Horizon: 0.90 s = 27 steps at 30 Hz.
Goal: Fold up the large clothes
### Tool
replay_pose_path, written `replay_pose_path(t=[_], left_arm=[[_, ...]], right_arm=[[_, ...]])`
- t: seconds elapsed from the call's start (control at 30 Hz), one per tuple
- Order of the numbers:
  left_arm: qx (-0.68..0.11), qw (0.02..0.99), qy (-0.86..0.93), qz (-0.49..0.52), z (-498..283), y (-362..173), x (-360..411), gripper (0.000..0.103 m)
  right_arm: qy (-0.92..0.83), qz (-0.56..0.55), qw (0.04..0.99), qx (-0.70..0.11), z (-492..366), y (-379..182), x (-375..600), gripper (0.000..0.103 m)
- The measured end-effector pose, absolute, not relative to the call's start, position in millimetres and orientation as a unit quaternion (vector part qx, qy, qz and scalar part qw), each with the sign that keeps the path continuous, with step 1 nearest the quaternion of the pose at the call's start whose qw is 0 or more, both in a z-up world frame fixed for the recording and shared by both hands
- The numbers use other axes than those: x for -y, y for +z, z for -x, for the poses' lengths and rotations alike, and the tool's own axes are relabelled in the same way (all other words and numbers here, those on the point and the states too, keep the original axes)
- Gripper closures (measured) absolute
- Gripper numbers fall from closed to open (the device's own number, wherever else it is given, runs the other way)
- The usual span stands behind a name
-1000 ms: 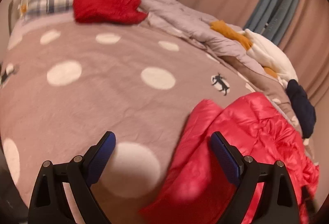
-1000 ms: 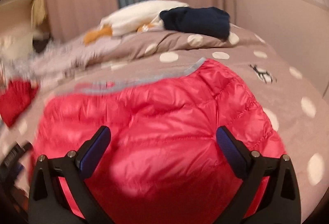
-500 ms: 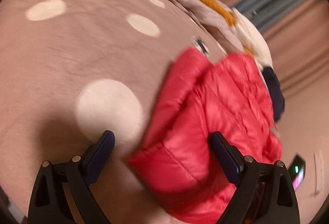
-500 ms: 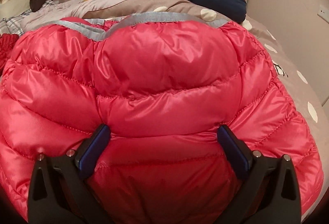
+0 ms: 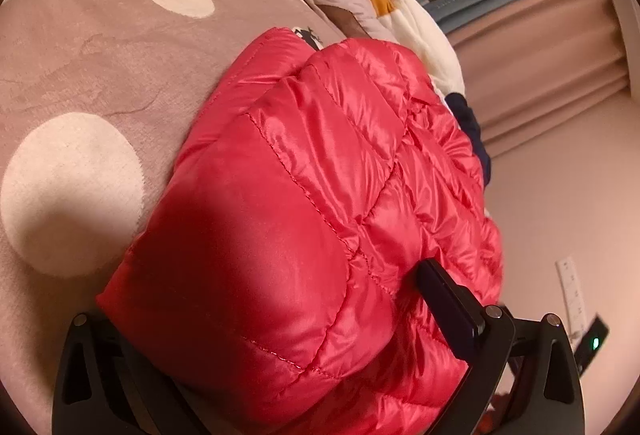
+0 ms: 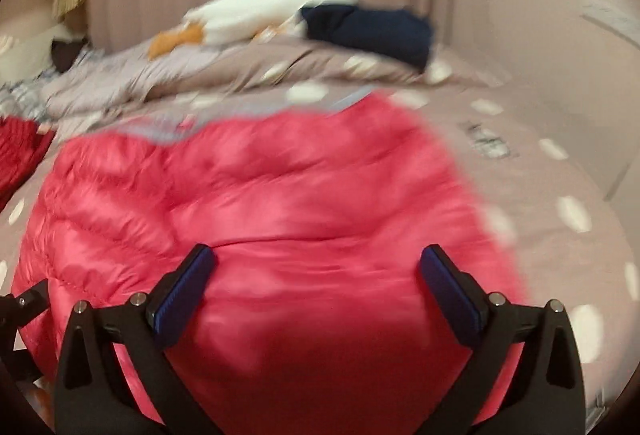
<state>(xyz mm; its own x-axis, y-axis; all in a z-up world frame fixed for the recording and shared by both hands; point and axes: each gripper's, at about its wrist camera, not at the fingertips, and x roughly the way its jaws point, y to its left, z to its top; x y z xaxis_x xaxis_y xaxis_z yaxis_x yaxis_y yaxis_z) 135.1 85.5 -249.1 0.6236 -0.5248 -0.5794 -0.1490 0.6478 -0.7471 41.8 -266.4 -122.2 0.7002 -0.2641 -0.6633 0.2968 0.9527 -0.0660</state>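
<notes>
A folded red puffer jacket (image 5: 320,203) lies on a bed under a mauve blanket with white dots (image 5: 88,47). The left tool (image 5: 280,319) sits low over the jacket's near corner, its jaws spread wide and just widened further; the padded fabric bulges between them, hiding the left finger, while the right finger (image 5: 448,315) rests against the quilting. Beyond lie a white garment (image 5: 424,35) and a navy one (image 5: 472,127), with curtains (image 5: 532,35) behind.
</notes>
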Motion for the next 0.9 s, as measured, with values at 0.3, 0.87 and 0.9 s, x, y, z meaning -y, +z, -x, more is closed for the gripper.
replay_pose_path(t=[0.3, 0.87, 0.9], left_arm=[[-0.404, 0.717, -0.186, 0.536, -133, -283, -90, 0.062], [-0.288, 0.922, 0.098, 0.241, -72, -168, -123, 0.070], [-0.279, 0.921, 0.105, 0.251, -71, -170, -129, 0.070]], right_arm=[[-0.224, -0.219, 0.875, -0.370, -2, -143, 371, 0.002], [-0.037, -0.294, 0.843, -0.449, -52, -182, 263, 0.055], [-0.032, -0.277, 0.846, -0.456, -55, -182, 248, 0.054]])
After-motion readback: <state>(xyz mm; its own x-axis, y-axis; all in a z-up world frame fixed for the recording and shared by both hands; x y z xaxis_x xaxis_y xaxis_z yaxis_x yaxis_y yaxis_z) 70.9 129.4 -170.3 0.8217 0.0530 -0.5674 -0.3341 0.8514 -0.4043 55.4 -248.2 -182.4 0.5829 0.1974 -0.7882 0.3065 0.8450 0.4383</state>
